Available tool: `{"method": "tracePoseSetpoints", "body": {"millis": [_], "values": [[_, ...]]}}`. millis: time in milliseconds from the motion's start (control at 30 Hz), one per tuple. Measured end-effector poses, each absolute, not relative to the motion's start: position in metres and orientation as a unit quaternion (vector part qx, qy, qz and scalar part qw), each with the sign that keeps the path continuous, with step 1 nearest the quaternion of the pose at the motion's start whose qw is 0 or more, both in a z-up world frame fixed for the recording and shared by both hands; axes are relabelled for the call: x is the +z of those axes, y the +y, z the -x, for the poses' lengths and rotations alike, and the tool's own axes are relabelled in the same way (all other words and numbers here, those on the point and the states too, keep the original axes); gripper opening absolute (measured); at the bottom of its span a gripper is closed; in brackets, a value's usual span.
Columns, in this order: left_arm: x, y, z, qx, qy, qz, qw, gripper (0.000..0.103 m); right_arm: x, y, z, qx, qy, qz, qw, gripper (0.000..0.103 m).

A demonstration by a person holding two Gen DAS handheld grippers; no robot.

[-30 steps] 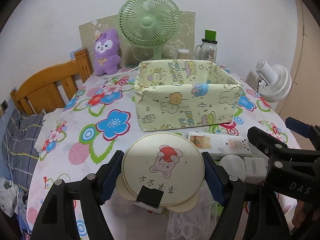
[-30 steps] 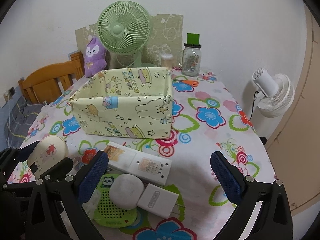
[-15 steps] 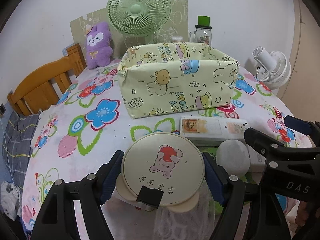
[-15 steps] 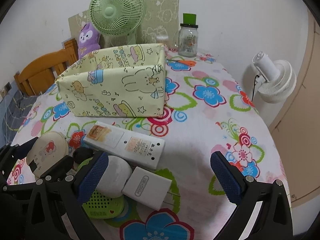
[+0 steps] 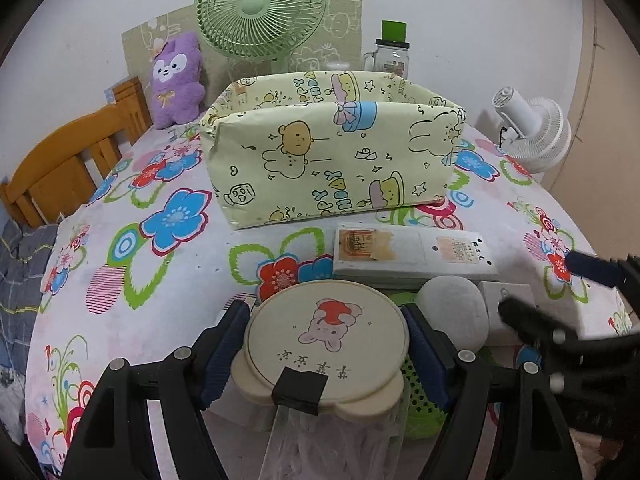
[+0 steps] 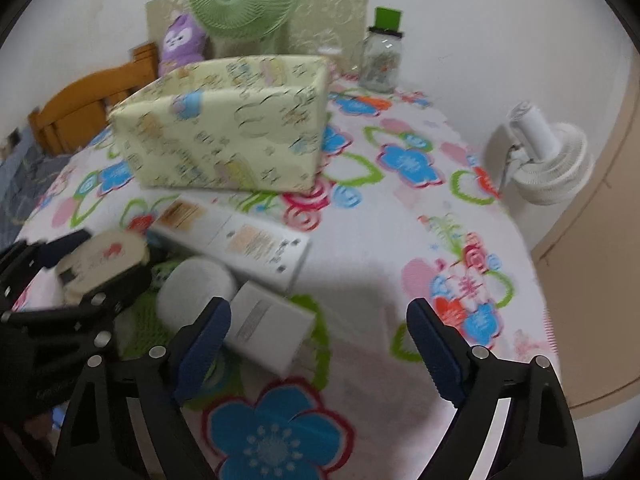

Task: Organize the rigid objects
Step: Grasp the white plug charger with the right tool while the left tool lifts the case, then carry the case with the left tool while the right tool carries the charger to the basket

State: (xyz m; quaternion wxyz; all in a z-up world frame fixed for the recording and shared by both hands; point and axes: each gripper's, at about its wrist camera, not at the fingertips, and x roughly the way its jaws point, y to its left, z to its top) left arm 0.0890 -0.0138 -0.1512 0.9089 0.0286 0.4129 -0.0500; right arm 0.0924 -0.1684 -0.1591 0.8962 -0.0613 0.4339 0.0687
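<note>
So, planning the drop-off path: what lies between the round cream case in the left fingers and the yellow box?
In the left wrist view, the white remote lies across the tablecloth between the round cream case and the yellow box.

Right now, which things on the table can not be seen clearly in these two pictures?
- Inside of the yellow box: hidden by its front wall in both views.
- Green perforated item: left view, mostly covered by the round cream case, white pebble-shaped object and left hand-held gripper.
- Label text on the long white device: smeared by motion blur in the right view.
- White adapter: partly behind a finger of the right hand-held gripper.
</note>
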Motion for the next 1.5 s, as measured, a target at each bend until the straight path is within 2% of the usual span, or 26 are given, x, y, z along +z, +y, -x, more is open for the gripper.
{"method": "tracePoseSetpoints", "body": {"millis": [333, 433, 500, 567, 1500], "values": [[-0.152, -0.006, -0.093, -0.028, 0.416, -0.025, 0.909, 0.078, -0.166, -0.159, -0.097, 0.084, 0.439, 0.056, 0.893, 0.090], [-0.153, -0.004, -0.094, -0.012, 0.413, -0.040, 0.910, 0.078, -0.180, -0.152, -0.101, 0.096, 0.469, 0.049, 0.877, 0.081], [-0.153, 0.000, -0.095, -0.020, 0.415, -0.027, 0.909, 0.078, -0.180, -0.151, -0.100, 0.097, 0.460, 0.040, 0.881, 0.076], [-0.153, -0.001, -0.094, -0.026, 0.415, -0.025, 0.909, 0.078, -0.179, -0.150, -0.102, 0.098, 0.458, 0.036, 0.883, 0.063], [-0.109, -0.008, -0.095, -0.035, 0.383, -0.013, 0.923, 0.078, -0.123, -0.156, -0.112, 0.071, 0.398, 0.030, 0.914, 0.062]]}}
